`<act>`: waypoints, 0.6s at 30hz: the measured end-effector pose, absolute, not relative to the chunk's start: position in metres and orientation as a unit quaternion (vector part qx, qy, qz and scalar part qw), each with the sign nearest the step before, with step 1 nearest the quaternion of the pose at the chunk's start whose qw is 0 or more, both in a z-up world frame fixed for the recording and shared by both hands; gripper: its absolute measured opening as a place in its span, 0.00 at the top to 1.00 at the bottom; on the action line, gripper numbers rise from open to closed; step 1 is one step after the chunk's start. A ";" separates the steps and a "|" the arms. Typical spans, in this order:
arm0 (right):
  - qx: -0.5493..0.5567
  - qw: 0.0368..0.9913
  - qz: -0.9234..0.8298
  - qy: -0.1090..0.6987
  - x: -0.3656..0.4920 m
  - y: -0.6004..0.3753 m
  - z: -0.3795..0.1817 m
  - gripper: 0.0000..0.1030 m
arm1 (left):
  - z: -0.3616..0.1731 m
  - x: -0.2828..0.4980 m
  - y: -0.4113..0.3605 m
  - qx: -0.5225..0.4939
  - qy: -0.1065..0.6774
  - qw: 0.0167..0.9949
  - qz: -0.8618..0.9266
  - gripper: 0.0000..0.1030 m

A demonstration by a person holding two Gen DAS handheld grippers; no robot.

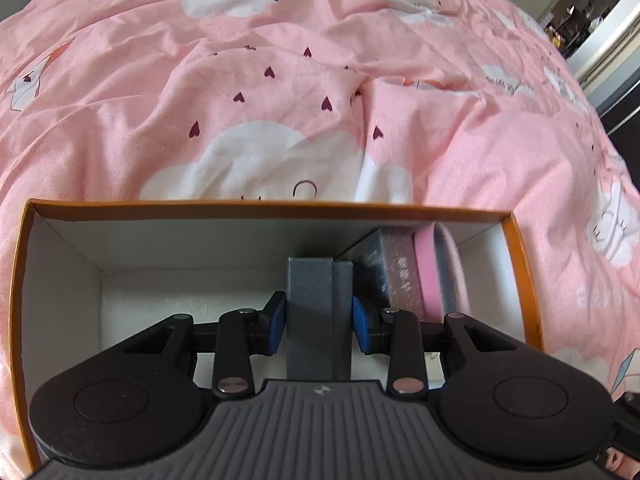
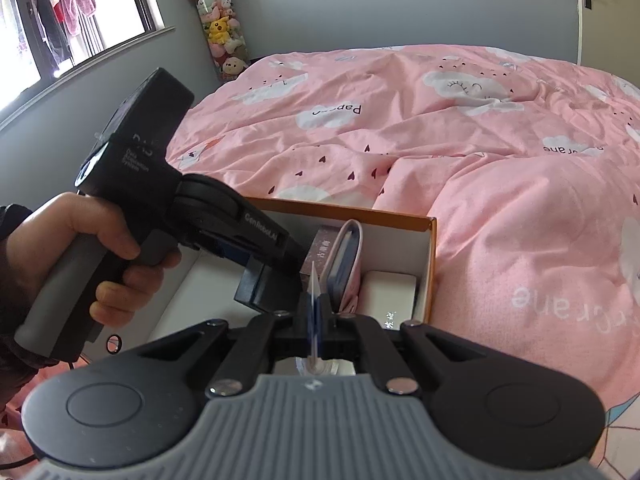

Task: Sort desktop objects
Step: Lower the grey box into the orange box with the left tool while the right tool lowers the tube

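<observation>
grey box (image 1: 310, 312): upright inside the orange box (image 1: 256, 205), beside other items
left gripper (image 1: 319, 326): blue pads pinch the grey box
right gripper (image 2: 316, 320): fingers together on a thin card (image 2: 313, 304) — over the orange box
bed cover (image 1: 280, 80): pink, with clouds — under the box

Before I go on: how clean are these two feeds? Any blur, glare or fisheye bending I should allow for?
Left wrist view: sharp on the grey block in the left tool, while the orange box rim bows from fisheye. Right wrist view: the window is blown out, and the thin card in the right tool looks soft at close range.
</observation>
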State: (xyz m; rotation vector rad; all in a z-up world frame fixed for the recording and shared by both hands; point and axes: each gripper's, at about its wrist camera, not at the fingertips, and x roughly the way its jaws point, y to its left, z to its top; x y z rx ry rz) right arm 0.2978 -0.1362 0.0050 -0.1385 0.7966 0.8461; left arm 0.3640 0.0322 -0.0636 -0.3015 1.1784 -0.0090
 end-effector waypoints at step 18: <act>-0.077 0.826 0.407 0.384 0.295 -0.119 -0.003 0.98 | -0.064 0.347 0.049 -0.174 0.538 0.823 -0.049 0.76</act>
